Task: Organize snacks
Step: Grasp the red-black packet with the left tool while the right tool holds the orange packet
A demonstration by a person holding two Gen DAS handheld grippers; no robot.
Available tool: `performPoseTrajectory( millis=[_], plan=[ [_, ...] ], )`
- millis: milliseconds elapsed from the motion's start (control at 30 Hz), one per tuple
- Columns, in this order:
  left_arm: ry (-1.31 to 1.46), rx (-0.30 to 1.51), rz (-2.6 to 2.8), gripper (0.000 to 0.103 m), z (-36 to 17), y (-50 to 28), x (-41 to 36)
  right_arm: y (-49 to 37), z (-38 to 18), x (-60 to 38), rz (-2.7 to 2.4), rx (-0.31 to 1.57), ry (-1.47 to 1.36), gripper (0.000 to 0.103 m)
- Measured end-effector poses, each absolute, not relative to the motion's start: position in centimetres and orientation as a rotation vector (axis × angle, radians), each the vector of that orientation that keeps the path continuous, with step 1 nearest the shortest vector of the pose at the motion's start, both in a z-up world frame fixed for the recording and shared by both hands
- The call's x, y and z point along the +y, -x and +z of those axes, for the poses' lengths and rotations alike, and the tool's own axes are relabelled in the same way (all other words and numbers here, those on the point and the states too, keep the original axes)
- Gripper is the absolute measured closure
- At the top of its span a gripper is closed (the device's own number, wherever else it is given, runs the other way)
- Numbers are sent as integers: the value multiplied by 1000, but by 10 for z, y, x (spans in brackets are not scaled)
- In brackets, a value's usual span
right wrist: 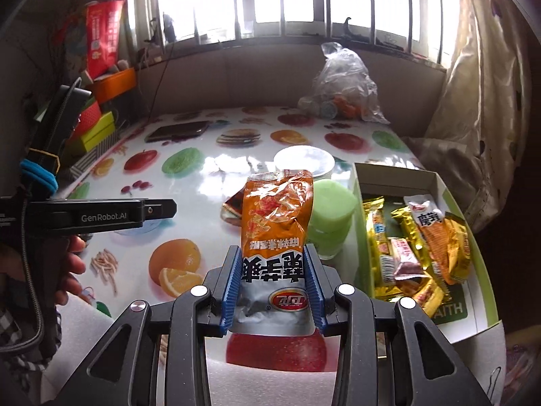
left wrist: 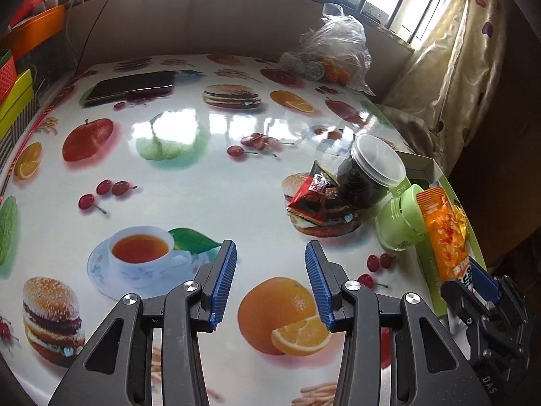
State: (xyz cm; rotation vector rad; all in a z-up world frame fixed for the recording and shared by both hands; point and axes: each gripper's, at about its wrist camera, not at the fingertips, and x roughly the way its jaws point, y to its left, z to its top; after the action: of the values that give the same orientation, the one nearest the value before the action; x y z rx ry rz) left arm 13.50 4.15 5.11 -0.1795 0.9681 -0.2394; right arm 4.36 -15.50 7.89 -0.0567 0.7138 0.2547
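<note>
My right gripper (right wrist: 274, 264) is shut on an orange snack packet (right wrist: 275, 216) and holds it upright above the table, left of the white and green box (right wrist: 399, 176). The box holds several yellow and orange snack packets (right wrist: 419, 247). In the left wrist view the same packet (left wrist: 443, 233) and the right gripper (left wrist: 473, 280) show at the right edge. My left gripper (left wrist: 270, 270) is open and empty above the printed tablecloth. A red snack packet (left wrist: 309, 199), a clear jar of dark snacks (left wrist: 367, 176) and a green tub (left wrist: 399, 223) lie by the box.
A dark phone (left wrist: 130, 86) lies at the table's far left. A clear plastic bag (left wrist: 333, 50) with round items sits at the far right. Coloured boxes (right wrist: 98, 125) stack along the left edge. A curtain (right wrist: 480, 118) hangs on the right.
</note>
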Motion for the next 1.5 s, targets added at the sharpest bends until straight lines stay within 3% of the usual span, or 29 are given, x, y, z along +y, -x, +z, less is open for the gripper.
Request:
performPoseTrajectory(
  millis=[1133, 1200, 1267, 1500],
  plan=[
    [11, 1021, -282, 59, 15, -212, -29, -47, 101, -207, 169, 665, -31, 69],
    [10, 1018, -273, 62, 15, -212, -28, -47, 101, -207, 172, 666, -32, 69],
    [4, 1017, -263, 72, 15, -212, -28, -47, 101, -207, 171, 666, -30, 69],
    [-2, 1012, -260, 79, 18, -207, -28, -46, 100, -207, 172, 666, -32, 69]
  ],
)
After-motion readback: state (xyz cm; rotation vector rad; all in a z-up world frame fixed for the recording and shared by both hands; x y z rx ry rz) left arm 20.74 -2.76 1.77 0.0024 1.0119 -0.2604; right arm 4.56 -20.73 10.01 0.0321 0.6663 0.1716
